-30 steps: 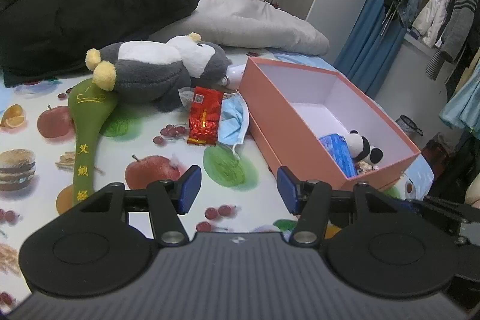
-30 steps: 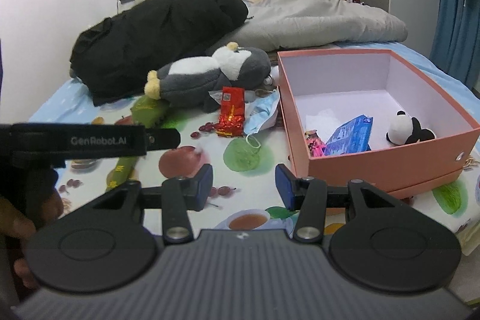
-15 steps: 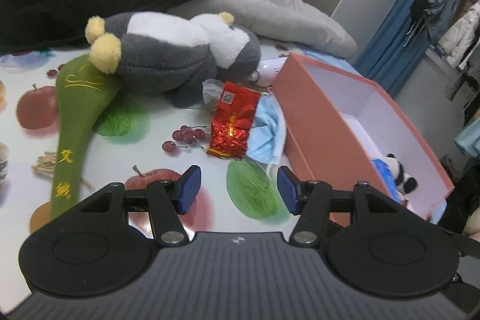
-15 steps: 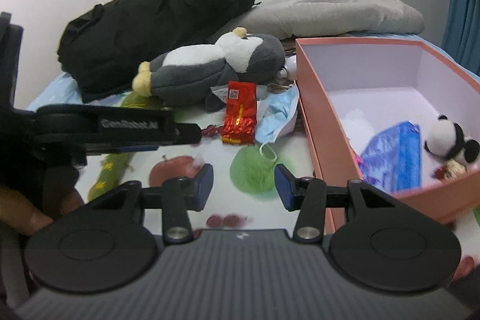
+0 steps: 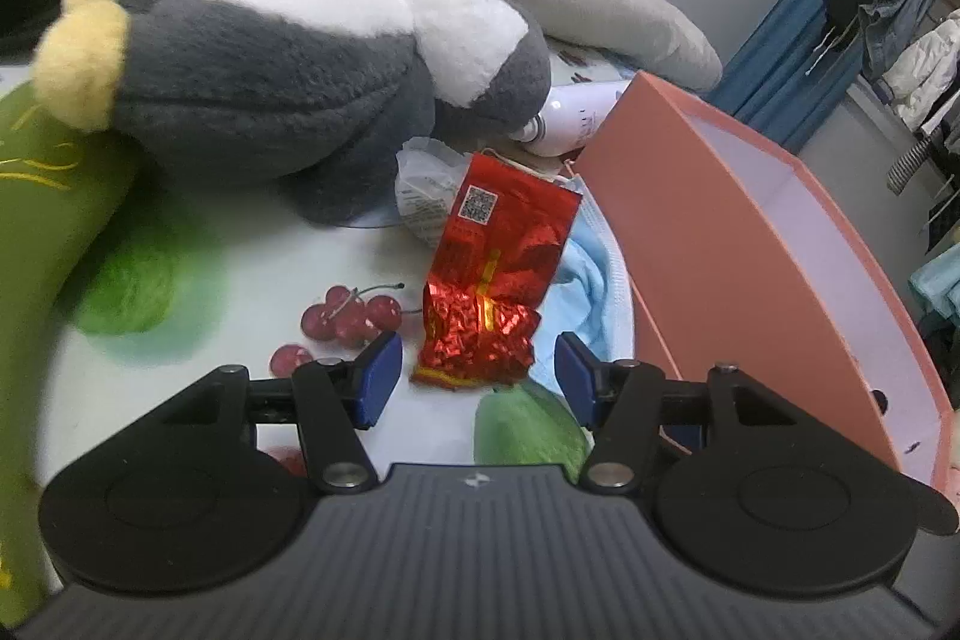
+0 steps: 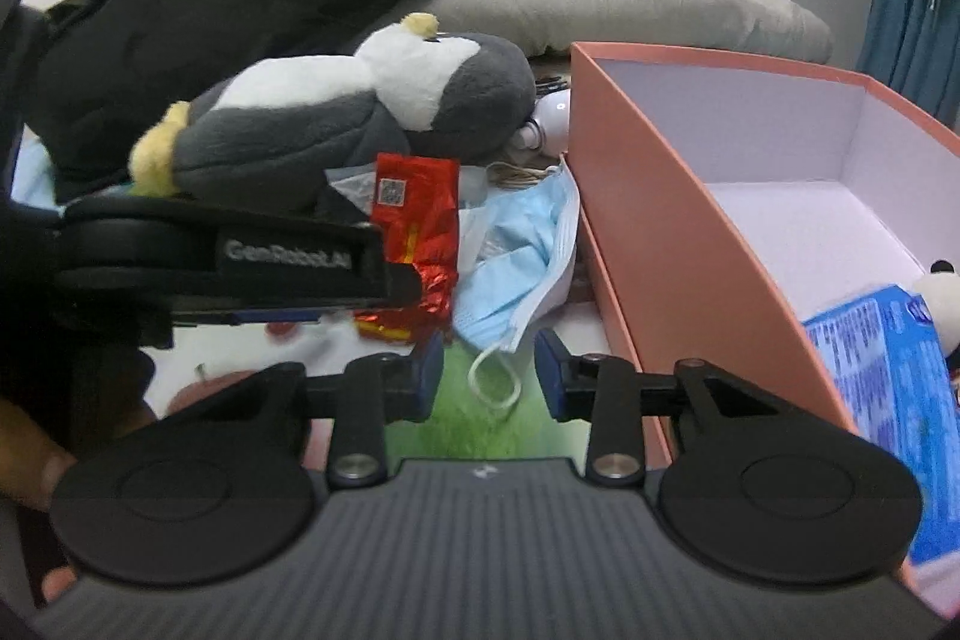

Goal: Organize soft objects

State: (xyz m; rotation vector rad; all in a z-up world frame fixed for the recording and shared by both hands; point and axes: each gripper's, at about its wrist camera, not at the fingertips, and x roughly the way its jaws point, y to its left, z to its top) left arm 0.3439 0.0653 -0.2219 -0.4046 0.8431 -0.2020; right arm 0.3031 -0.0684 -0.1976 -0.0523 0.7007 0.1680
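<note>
Pink box (image 6: 690,196), blue packet (image 6: 882,376) and panda toy (image 6: 939,298) inside.

A grey-and-white plush penguin (image 5: 288,58) lies on its side behind a crumpled red foil packet (image 5: 498,274) overlapping a blue face mask (image 6: 528,250).

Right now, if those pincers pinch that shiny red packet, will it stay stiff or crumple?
Probably crumple: the red foil packet is already creased and dented at its lower end. It looks light and thin, lying partly over the blue face mask. The glossy foil could be slippery between the pads.
</note>
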